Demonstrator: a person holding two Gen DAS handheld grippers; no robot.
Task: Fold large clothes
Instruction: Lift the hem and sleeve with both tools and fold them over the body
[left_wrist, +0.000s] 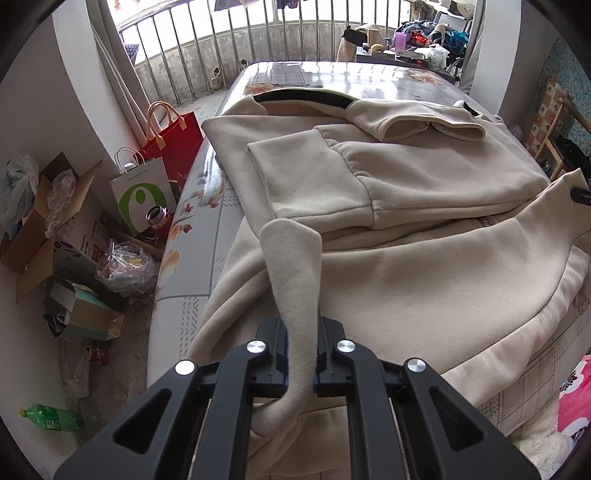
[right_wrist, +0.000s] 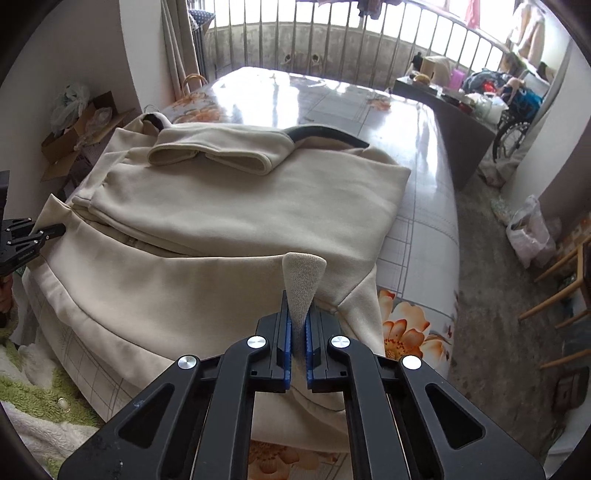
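Observation:
A large beige hoodie (left_wrist: 406, 177) lies on the floral table, sleeves folded across its chest and a black-lined collar at the far end. It also shows in the right wrist view (right_wrist: 240, 206). My left gripper (left_wrist: 300, 332) is shut on the hoodie's near hem corner, and a flap of cloth stands up between its fingers. My right gripper (right_wrist: 299, 325) is shut on the other near hem corner, with a peak of cloth pinched between the blue pads (right_wrist: 289, 332). The lifted hem is folded over toward the chest. The left gripper also shows at the left edge of the right wrist view (right_wrist: 33, 236).
The glossy floral table (right_wrist: 332, 96) stretches to a barred balcony railing (left_wrist: 229, 44). Paper bags (left_wrist: 147, 184), boxes and bottles clutter the floor on the left. A wooden chair (right_wrist: 561, 288) and a plastic bag (right_wrist: 528, 229) stand on the right.

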